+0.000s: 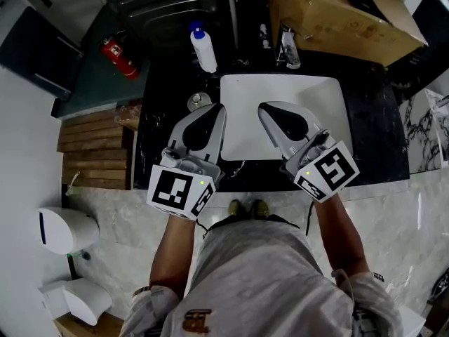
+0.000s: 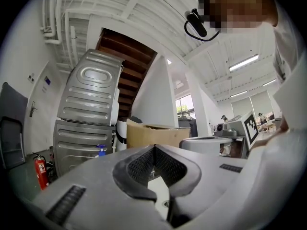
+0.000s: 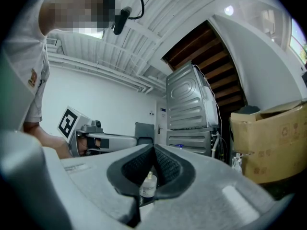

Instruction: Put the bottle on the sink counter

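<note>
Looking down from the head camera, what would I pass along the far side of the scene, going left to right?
Red fire extinguisher → white bottle with a blue cap → cardboard box.

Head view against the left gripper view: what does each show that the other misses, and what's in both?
Only the head view: the person's shoes, the wooden slats at the left, and the left tool seen from above, by the sink rim. Only the left gripper view: the wooden stairs overhead, the ceiling lights, and that tool's jaws meeting with nothing between them. Both: the blue-capped bottle, the fire extinguisher and the cardboard box.
</note>
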Available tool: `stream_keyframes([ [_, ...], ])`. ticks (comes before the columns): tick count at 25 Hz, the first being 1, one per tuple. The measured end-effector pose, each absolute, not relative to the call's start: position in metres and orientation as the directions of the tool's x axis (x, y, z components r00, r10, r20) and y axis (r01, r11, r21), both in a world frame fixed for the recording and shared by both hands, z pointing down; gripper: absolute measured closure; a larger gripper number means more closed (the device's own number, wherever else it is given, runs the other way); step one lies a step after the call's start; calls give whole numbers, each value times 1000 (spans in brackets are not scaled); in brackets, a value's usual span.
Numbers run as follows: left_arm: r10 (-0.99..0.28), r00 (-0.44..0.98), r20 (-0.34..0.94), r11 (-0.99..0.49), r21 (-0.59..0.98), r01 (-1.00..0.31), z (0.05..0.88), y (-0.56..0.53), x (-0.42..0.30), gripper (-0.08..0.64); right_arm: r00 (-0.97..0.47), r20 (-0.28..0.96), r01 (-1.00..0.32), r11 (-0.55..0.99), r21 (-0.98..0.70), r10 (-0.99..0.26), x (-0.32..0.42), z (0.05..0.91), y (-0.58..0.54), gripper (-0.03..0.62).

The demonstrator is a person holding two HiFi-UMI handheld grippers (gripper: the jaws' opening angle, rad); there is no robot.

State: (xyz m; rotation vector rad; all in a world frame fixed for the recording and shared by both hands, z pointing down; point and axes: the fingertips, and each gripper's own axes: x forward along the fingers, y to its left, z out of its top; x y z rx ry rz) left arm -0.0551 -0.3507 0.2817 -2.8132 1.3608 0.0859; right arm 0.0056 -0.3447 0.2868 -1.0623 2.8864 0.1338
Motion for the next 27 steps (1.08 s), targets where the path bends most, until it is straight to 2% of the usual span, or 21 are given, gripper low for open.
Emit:
stream_keyframes([
  [27,-788,613,-63,-614,2,-789,276,-338,-54,560,-770,-83,-637,769,60,-632,1,288,-336,594],
])
